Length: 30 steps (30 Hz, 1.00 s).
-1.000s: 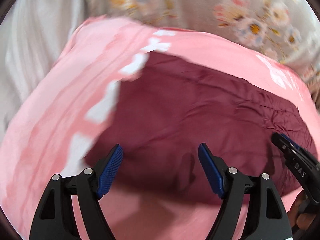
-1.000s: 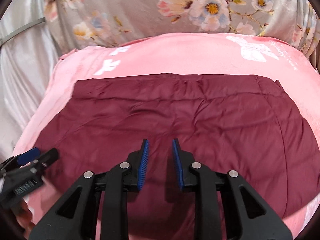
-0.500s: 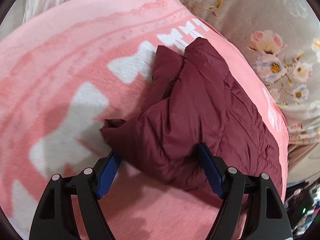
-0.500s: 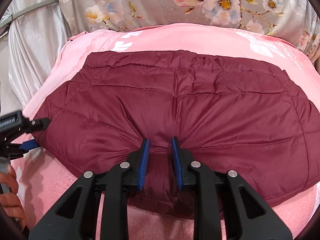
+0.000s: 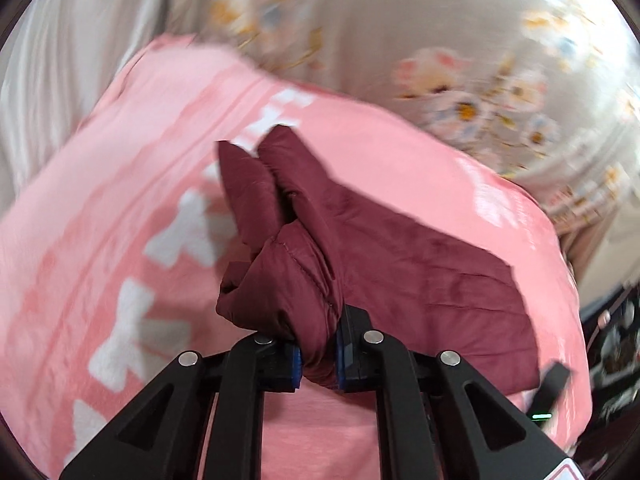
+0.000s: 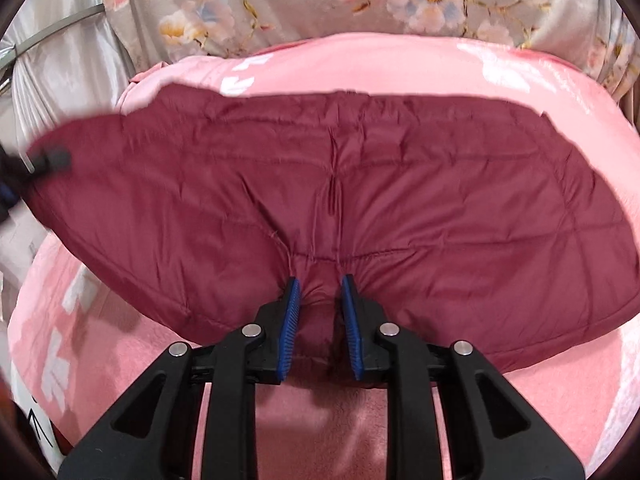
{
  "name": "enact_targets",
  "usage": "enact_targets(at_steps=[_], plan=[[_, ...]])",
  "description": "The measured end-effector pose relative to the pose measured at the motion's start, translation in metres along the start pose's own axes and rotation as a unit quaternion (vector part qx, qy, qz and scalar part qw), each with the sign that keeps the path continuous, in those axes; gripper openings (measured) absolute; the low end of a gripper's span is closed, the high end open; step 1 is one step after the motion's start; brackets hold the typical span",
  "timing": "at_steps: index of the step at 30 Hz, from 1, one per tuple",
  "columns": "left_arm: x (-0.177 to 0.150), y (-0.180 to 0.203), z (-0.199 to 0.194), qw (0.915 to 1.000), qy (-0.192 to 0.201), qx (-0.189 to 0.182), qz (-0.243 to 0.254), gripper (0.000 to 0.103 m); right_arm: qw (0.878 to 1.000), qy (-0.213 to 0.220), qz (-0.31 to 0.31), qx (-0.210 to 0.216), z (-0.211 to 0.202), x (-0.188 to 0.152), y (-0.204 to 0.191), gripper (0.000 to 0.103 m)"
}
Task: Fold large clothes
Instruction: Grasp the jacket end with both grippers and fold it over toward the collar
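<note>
Two tools, both clenched on one garment. Left tool [image 5: 318, 354]: jaws just closed, blue pads pinching a bunched corner of the maroon quilted jacket [image 5: 420, 280]; cloth plainly between them. Right tool [image 6: 320, 320]: pads nipping a gathered pleat at the near edge of the same jacket [image 6: 360, 184], cloth puckered and drawn toward the grip.

Step in hand, by judgement: both edges secured, lift-and-carry of a fold under way or about to start; no finished crease visible. Next move calls for: both grips kept tight, both held edges raised together and carried over the far part, laid down edge to edge, then released; uneven pull likely to skew the fold.

Jacket: deep maroon, puffy, stitched in quilted panels, faint sheen, slippery by the look. Spread broad and mostly flat in the right wrist view, left end lifted off the bed; crumpled and doubled near the left grip, one narrow part reaching away across the blanket.

Location: on a pink fleece blanket [image 6: 400, 60] with white bow shapes, over a bed. Beyond: grey floral curtain [image 6: 320, 0]. Left wrist view blurred.
</note>
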<state>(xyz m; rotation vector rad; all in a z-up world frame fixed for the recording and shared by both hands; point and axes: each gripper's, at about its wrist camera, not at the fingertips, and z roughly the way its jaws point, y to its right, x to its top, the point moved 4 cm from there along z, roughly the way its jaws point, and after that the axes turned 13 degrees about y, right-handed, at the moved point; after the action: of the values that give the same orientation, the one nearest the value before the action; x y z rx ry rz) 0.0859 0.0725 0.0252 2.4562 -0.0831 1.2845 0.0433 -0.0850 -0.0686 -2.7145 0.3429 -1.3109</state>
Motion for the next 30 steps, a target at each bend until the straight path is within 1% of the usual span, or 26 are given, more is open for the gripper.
enact_targets(at_steps=[2,4,5,6,8,11,14,17,18,20,21,22,24,25,26,27,28,29,30], plan=[[0.006,0.030,-0.005,0.9994,0.010,-0.014,0.030,0.009,1.000,0.000,0.011,0.009,-0.003,0.003,0.005,0.021],[0.013,0.068,-0.010,0.9972,0.020,-0.033,0.065,0.009,0.999,0.005,0.039,0.022,-0.013,0.011,0.017,0.021],[0.013,0.081,-0.010,0.9962,0.020,-0.041,0.074,0.008,0.998,0.012,0.056,0.025,-0.023,0.016,0.028,0.021],[0.014,0.101,-0.008,0.9944,0.016,-0.056,0.087,0.008,0.998,0.021,0.063,0.023,-0.031,0.021,0.036,0.021],[0.010,0.132,-0.004,0.9914,0.012,-0.077,0.105,0.008,0.997,0.039,0.069,0.005,-0.048,0.029,0.055,0.021],[-0.009,0.184,0.012,0.9851,-0.008,-0.105,0.136,0.008,0.993,0.057,0.092,-0.036,-0.075,0.032,0.101,0.021],[-0.048,0.234,0.037,0.9761,-0.046,-0.129,0.169,0.008,0.988,0.063,0.116,-0.074,-0.091,0.027,0.142,0.022],[-0.084,0.265,0.058,0.9678,-0.090,-0.143,0.187,0.008,0.983,0.060,0.138,-0.103,-0.104,0.014,0.177,0.022],[-0.100,0.273,0.069,0.9642,-0.111,-0.145,0.192,0.008,0.982,0.059,0.143,-0.111,-0.107,0.011,0.185,0.022],[-0.126,0.281,0.088,0.9598,-0.144,-0.142,0.195,0.011,0.978,0.059,0.154,-0.126,-0.114,0.000,0.204,0.022],[-0.138,0.281,0.097,0.9595,-0.154,-0.136,0.193,0.013,0.977,0.059,0.157,-0.130,-0.117,-0.002,0.210,0.022],[-0.144,0.280,0.101,0.9613,-0.153,-0.130,0.189,0.014,0.976,0.060,0.161,-0.135,-0.120,-0.004,0.217,0.022],[-0.144,0.275,0.093,0.9633,-0.145,-0.136,0.180,0.015,0.974,0.065,0.166,-0.141,-0.123,-0.004,0.227,0.023],[-0.139,0.273,0.087,0.9624,-0.146,-0.151,0.172,0.023,0.974,0.067,0.167,-0.141,-0.123,-0.002,0.229,0.023],[-0.133,0.272,0.082,0.9614,-0.150,-0.164,0.163,0.035,0.974,0.071,0.167,-0.139,-0.123,0.001,0.231,0.023],[-0.121,0.266,0.074,0.9601,-0.153,-0.186,0.143,0.042,0.974,0.077,0.167,-0.133,-0.126,0.006,0.231,0.024],[-0.110,0.260,0.066,0.9605,-0.148,-0.199,0.126,0.056,0.974,0.083,0.167,-0.126,-0.127,0.012,0.230,0.025],[-0.092,0.248,0.056,0.9659,-0.127,-0.199,0.107,0.065,0.975,0.091,0.168,-0.116,-0.130,0.017,0.228,0.031],[-0.080,0.239,0.050,0.9712,-0.107,-0.190,0.096,0.066,0.975,0.103,0.170,-0.100,-0.132,0.025,0.225,0.041]])
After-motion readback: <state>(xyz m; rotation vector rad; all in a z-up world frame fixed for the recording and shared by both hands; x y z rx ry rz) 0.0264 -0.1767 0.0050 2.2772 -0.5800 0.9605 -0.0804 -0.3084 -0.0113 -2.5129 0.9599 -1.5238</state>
